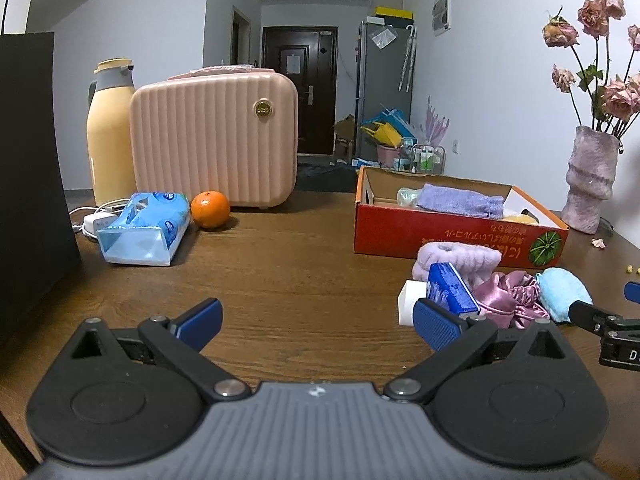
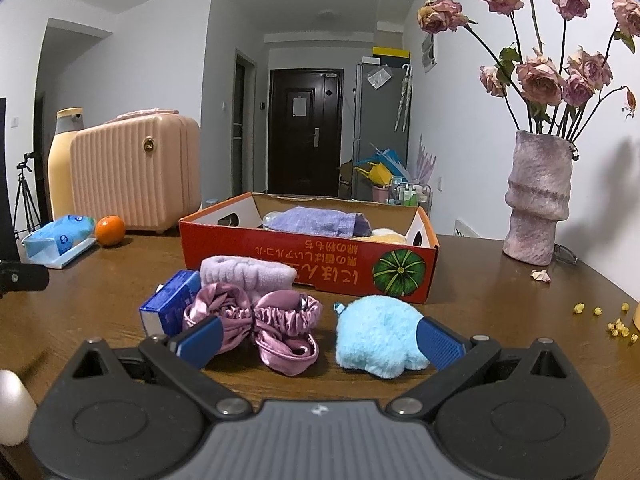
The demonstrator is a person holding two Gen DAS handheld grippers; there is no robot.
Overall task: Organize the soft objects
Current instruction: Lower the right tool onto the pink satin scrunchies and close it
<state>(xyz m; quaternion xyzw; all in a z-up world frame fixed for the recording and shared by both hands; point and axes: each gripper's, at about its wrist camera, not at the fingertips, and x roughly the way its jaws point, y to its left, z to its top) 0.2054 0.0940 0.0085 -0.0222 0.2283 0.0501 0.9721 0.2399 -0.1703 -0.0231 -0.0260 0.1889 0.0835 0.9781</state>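
On the wooden table [image 2: 500, 292] stands the red box [image 2: 280, 256] with a purple towel [image 2: 320, 221] inside. Before it lie a pink bonnet [image 2: 276, 320] and a blue puff [image 2: 376, 330]. The right gripper [image 2: 318, 338] and left gripper [image 1: 318, 320] have their jaws apart, holding nothing.

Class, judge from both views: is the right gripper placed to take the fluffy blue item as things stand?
Probably yes. The right gripper is open, and the fluffy blue item lies on the table just inside its right finger, with nothing covering it.
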